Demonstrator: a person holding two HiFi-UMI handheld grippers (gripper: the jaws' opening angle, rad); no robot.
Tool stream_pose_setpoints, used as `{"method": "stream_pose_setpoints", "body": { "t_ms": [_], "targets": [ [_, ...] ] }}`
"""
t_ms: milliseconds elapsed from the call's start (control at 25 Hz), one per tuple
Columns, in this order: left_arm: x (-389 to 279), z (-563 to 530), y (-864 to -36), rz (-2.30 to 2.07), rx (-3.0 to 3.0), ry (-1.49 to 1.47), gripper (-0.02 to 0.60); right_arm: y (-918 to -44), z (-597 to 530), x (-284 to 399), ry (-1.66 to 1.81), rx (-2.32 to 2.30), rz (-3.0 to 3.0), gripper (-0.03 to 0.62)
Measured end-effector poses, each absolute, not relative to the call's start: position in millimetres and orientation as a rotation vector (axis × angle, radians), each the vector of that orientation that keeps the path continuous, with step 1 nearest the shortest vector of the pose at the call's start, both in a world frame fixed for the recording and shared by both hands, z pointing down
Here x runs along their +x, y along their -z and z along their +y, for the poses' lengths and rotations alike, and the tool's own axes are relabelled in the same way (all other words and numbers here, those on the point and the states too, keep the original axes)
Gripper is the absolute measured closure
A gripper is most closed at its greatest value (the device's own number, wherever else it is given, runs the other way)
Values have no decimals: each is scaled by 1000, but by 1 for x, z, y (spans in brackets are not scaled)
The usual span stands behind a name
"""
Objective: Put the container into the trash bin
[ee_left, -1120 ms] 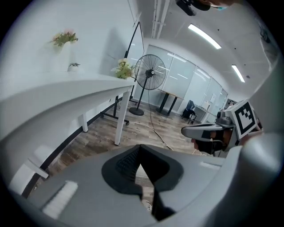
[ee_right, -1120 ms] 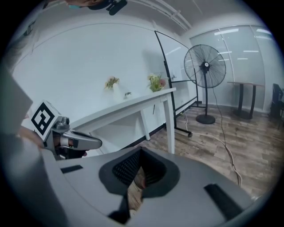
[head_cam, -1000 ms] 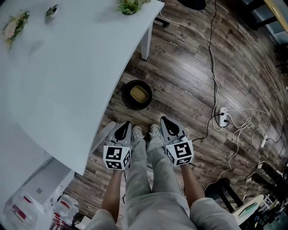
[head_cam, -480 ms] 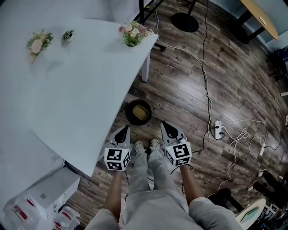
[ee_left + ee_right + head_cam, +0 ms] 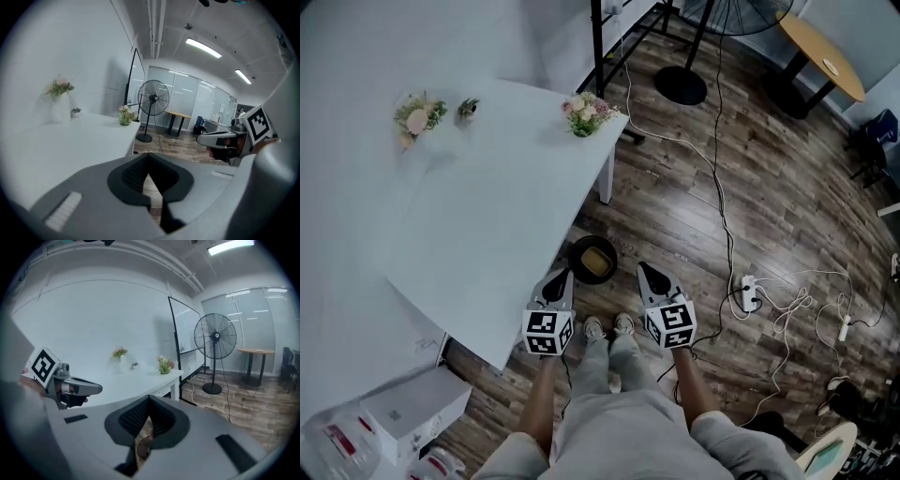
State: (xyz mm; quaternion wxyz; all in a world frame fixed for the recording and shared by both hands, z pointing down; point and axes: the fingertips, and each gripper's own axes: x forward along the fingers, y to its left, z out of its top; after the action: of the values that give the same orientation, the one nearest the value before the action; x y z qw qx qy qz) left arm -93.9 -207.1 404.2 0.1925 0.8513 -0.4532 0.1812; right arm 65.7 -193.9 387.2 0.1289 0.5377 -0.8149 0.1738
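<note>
Yellowish-tan and boxy, the container (image 5: 597,263) lies flat inside the round black trash bin (image 5: 575,251). The bin stands on the wooden floor (image 5: 703,216), ahead of both claws and between their tips. It is a little nearer the left claw (image 5: 557,278) than the right claw (image 5: 644,271).

Seen from the head view the container is small and looks close to square with rounded corners, so its long axis and the way it points cannot be settled. Whether it is open-topped or lidded cannot be told either.

Both claws are pressed together with nothing pinched. In each gripper view the ribbed pads meet at the tip, and only a sliver of floor shows through the slit behind them. In the right gripper view a dark curved edge sits in that slit, too little of it to name.

On the left claw's side, the bin's rim meets the edge of the white tabletop (image 5: 487,206) in the picture. Whether the rim reaches under the tabletop is unclear.
</note>
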Motion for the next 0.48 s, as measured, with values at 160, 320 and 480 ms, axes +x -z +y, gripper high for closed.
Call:
{"method": "stream_pose_setpoints", "body": {
  "t_ms": [160,320,480],
  "targets": [
    [-103,-204,-386,-1291,2387,-508,572,-365,-192,66,-484,1573,-2368,580],
    [-110,-204,-369,-1314,2394,-510,572,-341,-192,69,-446,1586,-2379,580],
    [-112,-201,-349,-1336,2404,-493,572,-322,-190,75,-426,1608,-2390,580]
  ]
}}
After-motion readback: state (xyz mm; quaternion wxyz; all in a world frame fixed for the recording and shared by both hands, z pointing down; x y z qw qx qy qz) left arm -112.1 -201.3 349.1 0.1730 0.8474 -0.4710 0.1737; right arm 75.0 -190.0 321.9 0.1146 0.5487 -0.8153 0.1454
